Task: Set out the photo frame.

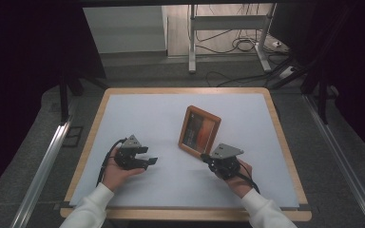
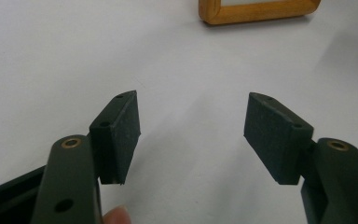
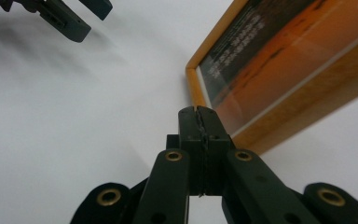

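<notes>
Picture frame (image 1: 199,131) lies flat on the counter (image 1: 138,114): stiff, light, glass-fronted, likely fragile; grip its wooden rim. Left gripper (image 1: 148,155) gapes released; right gripper (image 1: 205,157) is clenched, empty.

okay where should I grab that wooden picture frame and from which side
Probably the wooden rim of the picture frame at its near corner, approached low from the person's side. It lies flat on the table, so only edges are offered. The open left gripper has the spread; the right gripper is shut.
</notes>
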